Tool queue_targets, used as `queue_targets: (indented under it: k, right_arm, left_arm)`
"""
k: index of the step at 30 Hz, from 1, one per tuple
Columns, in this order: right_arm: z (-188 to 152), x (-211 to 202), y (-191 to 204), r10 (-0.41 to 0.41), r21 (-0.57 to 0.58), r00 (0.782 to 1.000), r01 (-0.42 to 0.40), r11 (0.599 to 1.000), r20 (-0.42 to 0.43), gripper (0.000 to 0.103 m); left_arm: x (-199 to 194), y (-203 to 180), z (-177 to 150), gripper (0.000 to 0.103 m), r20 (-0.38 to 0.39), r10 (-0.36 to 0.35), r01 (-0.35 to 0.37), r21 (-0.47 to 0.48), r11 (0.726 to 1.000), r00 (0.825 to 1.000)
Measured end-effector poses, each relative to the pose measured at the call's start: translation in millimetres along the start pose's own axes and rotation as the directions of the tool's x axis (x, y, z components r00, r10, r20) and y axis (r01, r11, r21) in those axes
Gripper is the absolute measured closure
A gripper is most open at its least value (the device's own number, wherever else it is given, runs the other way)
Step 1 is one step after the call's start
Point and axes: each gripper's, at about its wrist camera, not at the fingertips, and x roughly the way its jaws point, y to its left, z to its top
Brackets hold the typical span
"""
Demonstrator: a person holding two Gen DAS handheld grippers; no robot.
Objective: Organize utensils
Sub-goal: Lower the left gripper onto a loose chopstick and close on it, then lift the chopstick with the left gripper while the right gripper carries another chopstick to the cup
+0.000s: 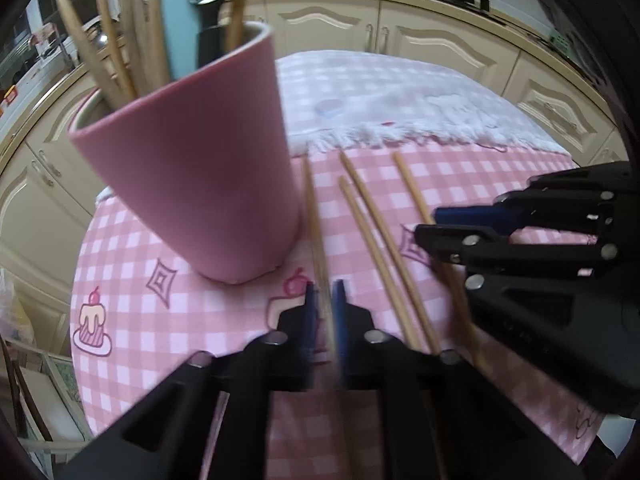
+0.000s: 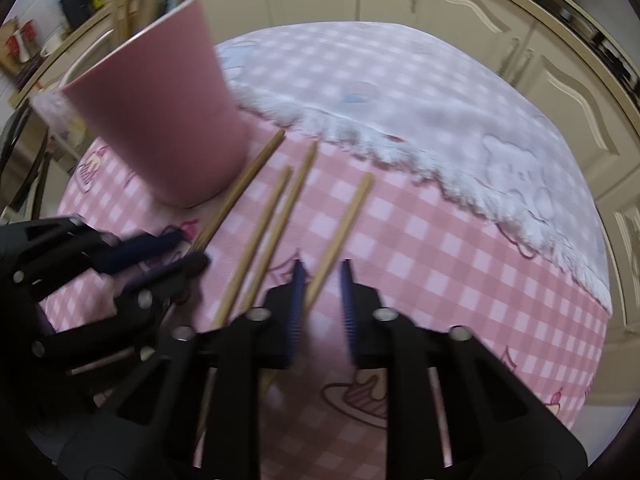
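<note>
Risk: both sticks were pinched near one end, so they could pivot or slip on the lift, and the L stick could clip the cup (image 1: pixel 192 168) w/ utensils, just ahead-left of its jaws. L gripper (image 1: pixel 323 292) was shut on a chopstick (image 1: pixel 314 216). R gripper (image 2: pixel 322 276) looked nearly shut round another stick (image 2: pixel 344 220); contact unclear. Both pointed steeply down at the table (image 2: pixel 460 260). Two more sticks (image 1: pixel 372 240) lay between.

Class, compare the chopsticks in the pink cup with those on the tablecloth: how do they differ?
Cup chopsticks stand upright in the pink cup, bunched with other utensils; table chopsticks lie flat on the tablecloth. Cup ones crowd together; table ones lie spread apart. Both are plain light wood.
</note>
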Motion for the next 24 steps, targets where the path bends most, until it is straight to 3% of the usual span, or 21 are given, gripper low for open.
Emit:
queue_targets:
  k: [2,7,13,15,18,24]
  right_arm:
    - [-3,-2,-1,0.035,0.000,0.999,-0.035,0.999,0.007,0.098]
    - [-17,-17,-25,0.150,0.063,0.986,-0.155,0.986,0.076,0.098]
    - [-24,-40,-56,0.252,0.131,0.950,-0.278,0.952,0.184,0.098]
    - [-26,-47,-63,0.294,0.150,0.929,-0.331,0.932,0.223,0.098]
    - [-28,-58,-70,0.329,0.157,0.901,-0.382,0.911,0.283,0.098]
    - [-28,-79,-71,0.350,0.134,0.864,-0.419,0.898,0.361,0.098]
  left_arm:
    - [-1,-2,-1,0.098,0.001,-0.012,0.012,-0.002,1.000,1.000]
    - [-14,9,-15,0.098,0.024,-0.041,0.042,-0.028,0.999,0.999]
    - [-42,15,-24,0.098,0.104,-0.078,0.083,-0.046,0.996,0.992]
    - [-51,16,-25,0.098,0.136,-0.090,0.097,-0.047,0.994,0.987]
    - [-69,18,-29,0.098,0.203,-0.104,0.113,-0.035,0.993,0.974]
    - [-103,16,-30,0.098,0.336,-0.122,0.129,0.001,0.992,0.934]
